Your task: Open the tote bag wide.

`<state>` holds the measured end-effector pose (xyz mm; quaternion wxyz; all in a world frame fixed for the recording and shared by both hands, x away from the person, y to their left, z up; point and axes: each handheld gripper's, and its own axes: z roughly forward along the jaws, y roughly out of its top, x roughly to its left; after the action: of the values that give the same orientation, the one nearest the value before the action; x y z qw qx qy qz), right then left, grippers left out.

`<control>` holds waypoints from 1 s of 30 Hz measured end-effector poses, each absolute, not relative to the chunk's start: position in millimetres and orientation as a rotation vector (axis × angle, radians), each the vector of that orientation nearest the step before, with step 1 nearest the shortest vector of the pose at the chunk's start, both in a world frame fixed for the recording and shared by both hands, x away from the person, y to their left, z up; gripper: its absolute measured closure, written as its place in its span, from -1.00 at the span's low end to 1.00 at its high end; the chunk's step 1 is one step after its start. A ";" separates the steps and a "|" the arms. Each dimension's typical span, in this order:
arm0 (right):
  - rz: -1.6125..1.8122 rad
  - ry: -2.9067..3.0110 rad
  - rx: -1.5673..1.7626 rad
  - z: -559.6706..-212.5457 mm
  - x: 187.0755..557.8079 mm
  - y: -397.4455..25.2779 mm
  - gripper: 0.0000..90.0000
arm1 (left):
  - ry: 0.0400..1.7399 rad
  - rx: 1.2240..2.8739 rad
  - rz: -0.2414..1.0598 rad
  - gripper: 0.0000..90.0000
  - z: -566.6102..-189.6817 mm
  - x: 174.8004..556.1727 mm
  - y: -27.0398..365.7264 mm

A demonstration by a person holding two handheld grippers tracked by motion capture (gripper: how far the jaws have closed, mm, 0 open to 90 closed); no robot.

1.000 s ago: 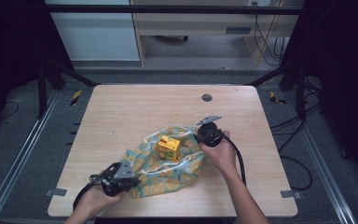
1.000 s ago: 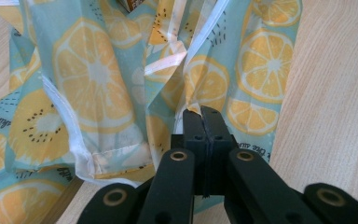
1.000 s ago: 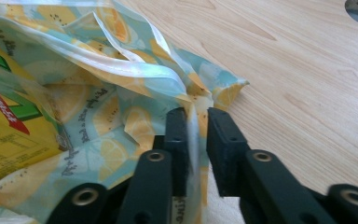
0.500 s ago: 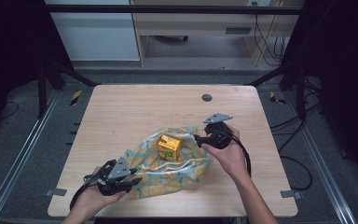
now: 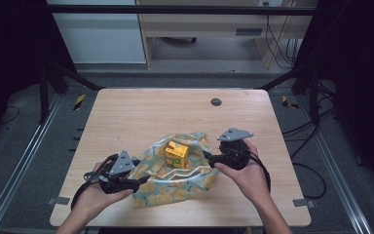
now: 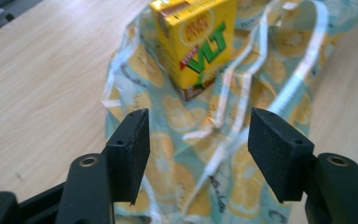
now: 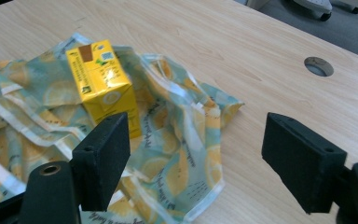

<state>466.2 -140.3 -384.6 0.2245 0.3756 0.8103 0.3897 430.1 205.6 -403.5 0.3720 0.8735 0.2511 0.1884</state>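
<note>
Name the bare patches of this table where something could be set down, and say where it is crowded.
Free: the far table between the cloth and the round hole, plus both side margins. Crowded: the near middle, where the carton sits on the cloth between the left gripper and right gripper.

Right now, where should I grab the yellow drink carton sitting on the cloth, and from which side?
Take the yellow drink carton across its two flat side faces, around mid-height, coming down from above. It stands upright on the rumpled lemon-print cloth, so a low approach would likely snag the folds. The open right gripper looks nearest.
</note>
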 end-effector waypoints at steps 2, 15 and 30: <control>1.072 2.241 1.034 -387.0 462.1 -139.3 -0.46 | 0.657 2.241 0.487 -0.13 -401.4 435.4 205.4; 1.100 2.235 1.031 -396.9 441.7 -140.0 -0.45 | 0.694 2.233 0.527 -0.14 -397.0 467.9 196.7; 1.041 2.265 1.114 -441.3 438.6 -142.0 -0.48 | 0.773 2.249 0.502 -0.13 -434.9 502.7 184.4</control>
<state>438.6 -142.0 -441.3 0.2040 0.3993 0.8122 0.3732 502.7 184.4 -434.9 0.3483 0.8674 0.2980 0.1935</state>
